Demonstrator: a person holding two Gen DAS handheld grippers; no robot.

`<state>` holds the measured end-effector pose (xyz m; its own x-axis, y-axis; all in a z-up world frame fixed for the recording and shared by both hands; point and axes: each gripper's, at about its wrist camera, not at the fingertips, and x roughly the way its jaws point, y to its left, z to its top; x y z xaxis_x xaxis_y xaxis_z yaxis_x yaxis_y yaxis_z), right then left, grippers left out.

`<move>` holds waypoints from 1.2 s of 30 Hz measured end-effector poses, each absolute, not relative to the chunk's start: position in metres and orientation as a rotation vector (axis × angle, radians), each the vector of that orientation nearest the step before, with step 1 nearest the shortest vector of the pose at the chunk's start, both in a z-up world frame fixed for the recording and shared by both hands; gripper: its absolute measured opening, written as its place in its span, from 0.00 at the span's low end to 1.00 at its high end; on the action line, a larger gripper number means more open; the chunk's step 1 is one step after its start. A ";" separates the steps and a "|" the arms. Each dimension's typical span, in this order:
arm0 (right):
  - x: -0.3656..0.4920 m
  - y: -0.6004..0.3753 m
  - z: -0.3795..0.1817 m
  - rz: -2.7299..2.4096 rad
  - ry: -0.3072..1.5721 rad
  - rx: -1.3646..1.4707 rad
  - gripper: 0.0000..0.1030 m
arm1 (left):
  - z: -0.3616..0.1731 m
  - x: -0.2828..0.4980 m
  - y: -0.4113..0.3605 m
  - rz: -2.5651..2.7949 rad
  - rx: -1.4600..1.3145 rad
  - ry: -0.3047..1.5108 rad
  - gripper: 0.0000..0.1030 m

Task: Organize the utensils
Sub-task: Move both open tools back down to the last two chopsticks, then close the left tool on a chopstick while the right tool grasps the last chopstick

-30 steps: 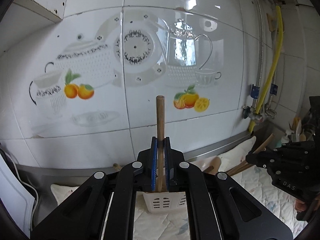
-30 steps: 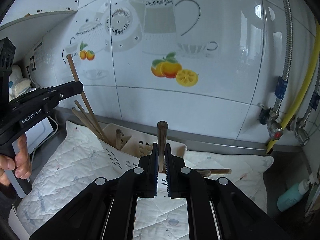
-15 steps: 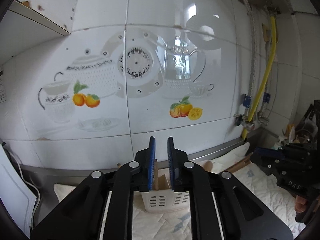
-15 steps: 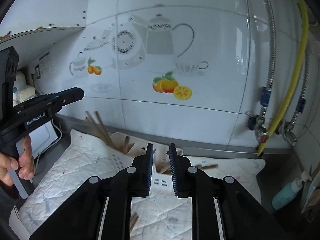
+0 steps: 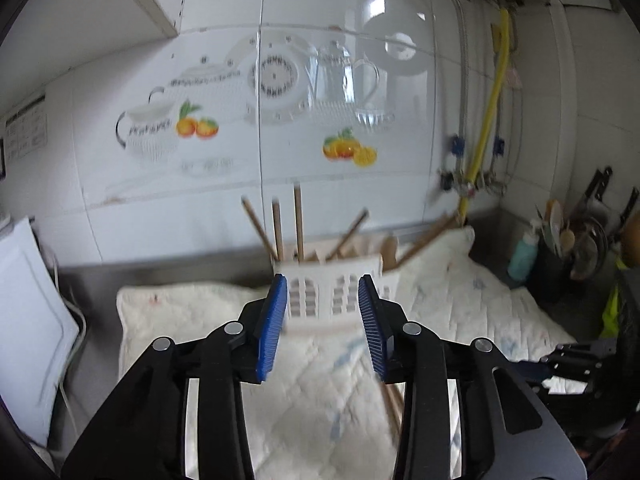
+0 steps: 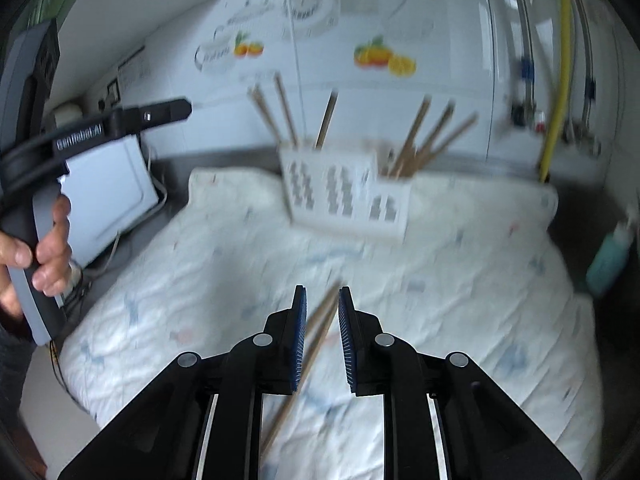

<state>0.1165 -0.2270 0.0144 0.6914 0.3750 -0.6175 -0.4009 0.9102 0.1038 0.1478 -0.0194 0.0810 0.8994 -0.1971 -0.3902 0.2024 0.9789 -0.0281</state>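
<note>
A white slotted utensil holder (image 5: 344,296) stands on the quilted cloth by the wall, with wooden chopsticks (image 5: 298,220) and a wooden spoon (image 5: 390,246) sticking up from it. My left gripper (image 5: 322,280) hangs in front of it, its jaws opening with nothing between them. In the right wrist view the holder (image 6: 344,192) is farther off. My right gripper (image 6: 322,290) is open by a narrow gap, low over a pair of loose chopsticks (image 6: 316,332) lying on the cloth; its pads do not press them. A hand holds the left gripper (image 6: 168,110) at the left.
The white quilted cloth (image 5: 320,392) covers the steel counter. A white board (image 5: 28,320) leans at the left. At the right stand a teal bottle (image 5: 522,254) and a dark pot of tools (image 5: 560,264). A yellow pipe (image 5: 484,140) runs down the tiled wall.
Both grippers let go of the wooden sticks they held over the holder, opened, and drew back and down. The sticks now stand in the holder.
</note>
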 end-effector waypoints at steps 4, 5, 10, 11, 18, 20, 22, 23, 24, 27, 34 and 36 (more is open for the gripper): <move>0.095 -0.221 -0.018 0.433 0.738 -0.015 0.16 | 0.053 0.130 -0.014 -0.205 -0.037 0.448 0.45; 0.090 -0.219 -0.027 0.439 0.756 -0.002 0.15 | 0.047 0.127 -0.012 -0.200 -0.044 0.457 0.45; 0.079 -0.210 -0.063 0.431 0.823 0.047 0.14 | 0.016 0.112 -0.004 -0.180 -0.104 0.513 0.50; 0.080 -0.209 -0.067 0.436 0.837 0.068 0.14 | 0.012 0.109 -0.003 -0.170 -0.106 0.517 0.50; 0.080 -0.207 -0.087 0.396 0.870 0.148 0.10 | -0.013 0.095 0.008 -0.137 -0.134 0.553 0.50; 0.082 -0.205 -0.088 0.382 0.871 0.140 0.10 | -0.018 0.093 0.011 -0.134 -0.152 0.562 0.50; 0.084 -0.204 -0.091 0.365 0.879 0.139 0.10 | -0.022 0.093 0.013 -0.131 -0.164 0.572 0.50; 0.085 -0.204 -0.092 0.362 0.883 0.144 0.10 | -0.024 0.092 0.013 -0.134 -0.167 0.576 0.50; 0.085 -0.203 -0.094 0.357 0.886 0.148 0.10 | -0.027 0.092 0.012 -0.136 -0.168 0.583 0.50; 0.085 -0.203 -0.096 0.348 0.877 0.143 0.10 | -0.035 0.091 0.007 -0.145 -0.154 0.607 0.50; 0.081 -0.213 -0.091 0.320 0.851 0.140 0.07 | -0.051 0.086 -0.008 -0.206 -0.155 0.657 0.50; 0.080 -0.218 -0.088 0.312 0.839 0.142 0.07 | -0.057 0.085 -0.017 -0.234 -0.153 0.674 0.50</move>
